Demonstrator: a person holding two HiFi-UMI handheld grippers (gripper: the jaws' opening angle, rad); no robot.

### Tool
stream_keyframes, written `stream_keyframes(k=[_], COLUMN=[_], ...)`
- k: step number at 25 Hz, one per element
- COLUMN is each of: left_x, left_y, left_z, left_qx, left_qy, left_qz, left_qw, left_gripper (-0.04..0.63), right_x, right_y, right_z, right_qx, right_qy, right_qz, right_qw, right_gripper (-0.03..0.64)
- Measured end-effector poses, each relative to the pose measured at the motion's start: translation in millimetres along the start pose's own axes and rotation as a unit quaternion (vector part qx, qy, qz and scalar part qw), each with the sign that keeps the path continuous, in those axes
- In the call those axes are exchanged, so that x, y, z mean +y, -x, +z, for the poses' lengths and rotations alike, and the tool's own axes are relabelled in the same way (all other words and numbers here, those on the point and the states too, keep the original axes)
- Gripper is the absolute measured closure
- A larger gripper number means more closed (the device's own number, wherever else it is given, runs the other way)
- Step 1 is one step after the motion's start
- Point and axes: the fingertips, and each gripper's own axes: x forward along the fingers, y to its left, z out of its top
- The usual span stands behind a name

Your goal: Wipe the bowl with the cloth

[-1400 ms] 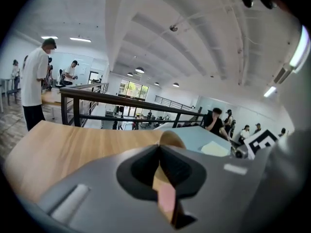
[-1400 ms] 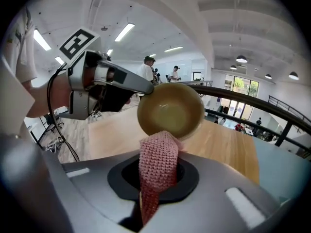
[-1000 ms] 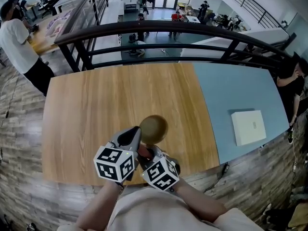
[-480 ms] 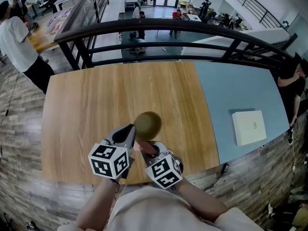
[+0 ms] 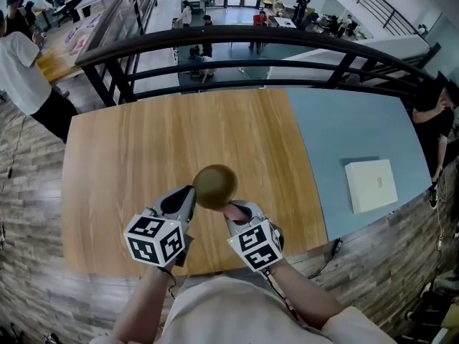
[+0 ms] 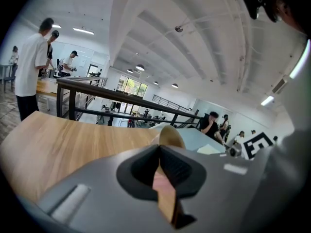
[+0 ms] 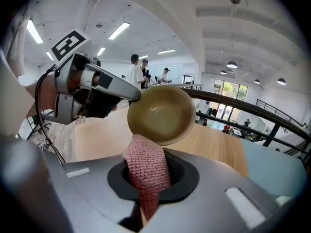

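Wooden tabletop (image 5: 129, 156) runs up to a black railing (image 5: 237, 38), with a blue section on the right where a white box (image 5: 370, 185) lies. Close to the near edge, the left tool (image 5: 188, 198) is clamped on the rim of an olive bowl (image 5: 214, 185), holding it up off the wood, tipped so its hollow faces the right tool (image 5: 235, 212). That one is closed on a pink knitted cloth (image 7: 146, 171), whose free end reaches the bowl's lower rim and seems to touch it. A person in a white shirt (image 5: 21, 70) stands beyond the tabletop's left corner.
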Motion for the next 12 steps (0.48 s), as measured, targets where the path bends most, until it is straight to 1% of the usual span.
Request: stream_keyframes(k=[4,12], left_x=[3.7,8.7], left_y=[1.8,7.4], left_z=[2.1,7.1], left_qx=[0.002,-0.003], left_qy=[-0.003,-0.008], left_qz=[-0.002,-0.007], left_qw=[1.0000,0.9999], left_gripper=[0.589,0.591], right_x=[-11.6,-22.7], right_y=[-1.4,-9.6], right_z=[2.3,7.2], right_qx=[0.002,0.014], right_qy=[-0.018,-0.007], right_qz=[-0.001,-0.004], right_qw=[1.000,1.000], right_gripper=[0.598,0.598])
